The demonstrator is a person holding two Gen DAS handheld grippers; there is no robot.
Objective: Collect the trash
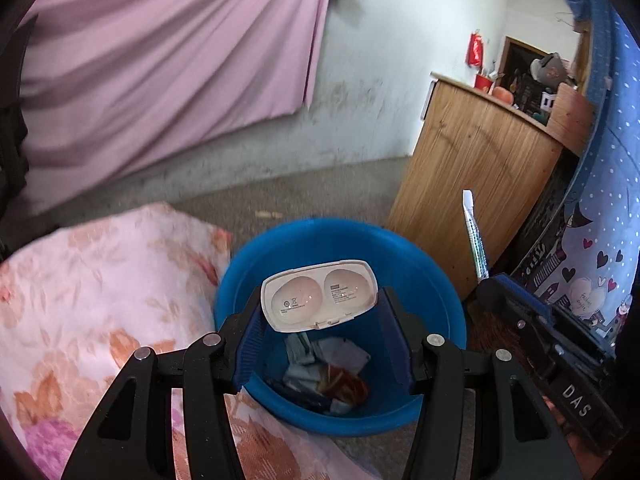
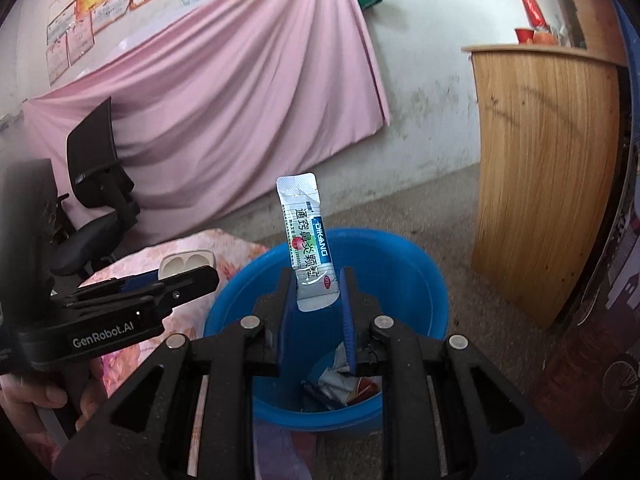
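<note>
1. Two pads of the left gripper (image 1: 320,312) pinch a white plastic tray (image 1: 319,298) above the blue bin (image 1: 440,280); released off-centre, it could strike the rim.
2. Right gripper (image 2: 316,300), nearly closed, holds a sachet (image 2: 308,240) upright over the bin; it may flutter out.

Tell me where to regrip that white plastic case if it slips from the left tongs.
Take the white case across its short width, near the middle, coming from the hinge edge below. It is a flat, shallow oval shell, so its long rims give parallel faces. The left tongs hold it over the blue bin.
</note>
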